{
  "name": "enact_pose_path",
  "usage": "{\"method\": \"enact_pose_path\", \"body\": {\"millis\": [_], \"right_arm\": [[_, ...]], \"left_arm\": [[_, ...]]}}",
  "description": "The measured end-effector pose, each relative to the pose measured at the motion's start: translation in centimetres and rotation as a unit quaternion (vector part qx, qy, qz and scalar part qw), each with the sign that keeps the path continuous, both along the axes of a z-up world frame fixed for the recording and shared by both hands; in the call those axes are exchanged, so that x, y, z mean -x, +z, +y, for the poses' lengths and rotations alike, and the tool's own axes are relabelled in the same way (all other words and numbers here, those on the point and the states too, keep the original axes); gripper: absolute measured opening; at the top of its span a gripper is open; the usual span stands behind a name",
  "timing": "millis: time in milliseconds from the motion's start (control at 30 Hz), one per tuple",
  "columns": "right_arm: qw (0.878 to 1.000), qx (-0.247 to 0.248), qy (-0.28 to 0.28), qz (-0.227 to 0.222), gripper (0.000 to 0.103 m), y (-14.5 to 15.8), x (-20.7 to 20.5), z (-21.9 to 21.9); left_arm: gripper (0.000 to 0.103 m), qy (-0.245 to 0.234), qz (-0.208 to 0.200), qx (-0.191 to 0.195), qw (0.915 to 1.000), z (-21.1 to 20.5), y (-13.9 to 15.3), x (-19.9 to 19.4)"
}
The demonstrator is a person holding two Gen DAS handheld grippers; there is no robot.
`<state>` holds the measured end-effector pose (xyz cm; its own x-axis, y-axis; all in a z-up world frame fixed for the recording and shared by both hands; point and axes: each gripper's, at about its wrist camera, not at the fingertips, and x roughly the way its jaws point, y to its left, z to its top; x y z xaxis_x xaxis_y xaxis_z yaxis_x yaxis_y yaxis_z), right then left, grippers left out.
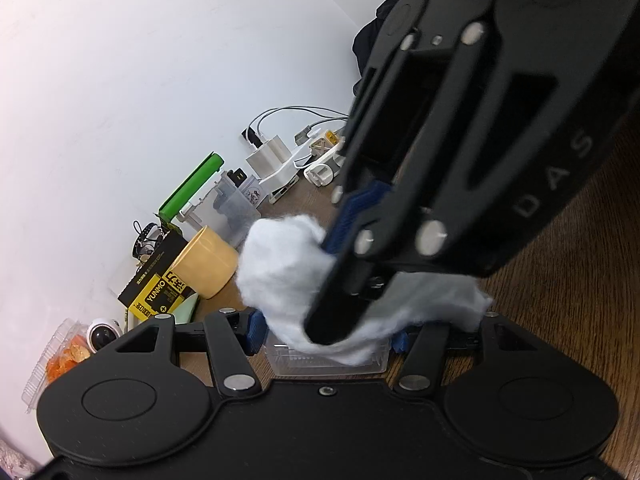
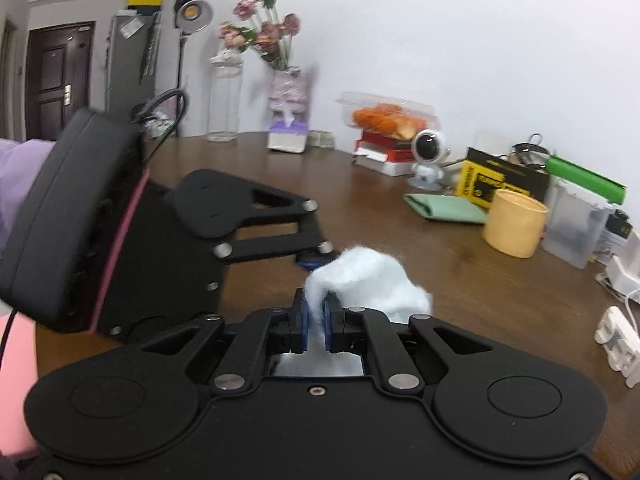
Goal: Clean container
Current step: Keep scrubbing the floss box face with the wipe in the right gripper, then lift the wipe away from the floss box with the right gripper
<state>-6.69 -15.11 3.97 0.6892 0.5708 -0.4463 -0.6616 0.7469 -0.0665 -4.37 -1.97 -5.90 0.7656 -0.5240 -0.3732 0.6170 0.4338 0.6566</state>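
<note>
Holding clear container (image 1: pixel 328 360) (seemingly empty), cloth (image 1: pixel 280 264) above

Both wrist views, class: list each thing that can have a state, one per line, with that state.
Left tongs: shut on the clear container.
Clear container: held between the left pads, partly covered by the wipe.
Right tongs: shut on the white wipe.
White wipe: bunched, pressed down onto the container.
Yellow cup: upright on the table.
Fruit box: lid closed, on the books.
</note>
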Motion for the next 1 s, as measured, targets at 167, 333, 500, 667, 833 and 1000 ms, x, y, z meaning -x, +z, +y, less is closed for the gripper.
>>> {"method": "enact_pose_path", "body": {"millis": [167,333,500,667,833,1000], "right_arm": [[0.999,0.015,-0.048,0.017,0.007,-0.3,-0.7,-1.9],[0.994,0.019,-0.102,0.025,0.007,-0.6,-2.0,-3.1],[0.990,0.027,-0.129,0.041,0.008,-0.7,-1.7,-4.0],[0.984,0.038,-0.155,0.082,0.013,-1.1,-1.3,-5.8],[0.987,0.057,-0.144,0.033,0.041,1.2,0.9,-7.4],[0.993,0.071,-0.089,-0.020,0.047,2.4,0.6,-8.5]], "left_arm": [[0.057,0.000,0.000,0.000,1.0000,0.0,0.1,0.0],[0.057,0.000,0.000,0.000,1.0000,0.0,0.2,-0.1],[0.056,0.000,0.000,0.000,1.0000,0.1,0.3,0.0],[0.056,0.000,0.000,-0.001,1.0000,0.0,0.4,-0.1],[0.056,0.000,-0.001,-0.001,1.0000,0.0,0.4,-0.1],[0.056,0.000,-0.001,-0.001,1.0000,0.0,0.5,-0.2]]}}
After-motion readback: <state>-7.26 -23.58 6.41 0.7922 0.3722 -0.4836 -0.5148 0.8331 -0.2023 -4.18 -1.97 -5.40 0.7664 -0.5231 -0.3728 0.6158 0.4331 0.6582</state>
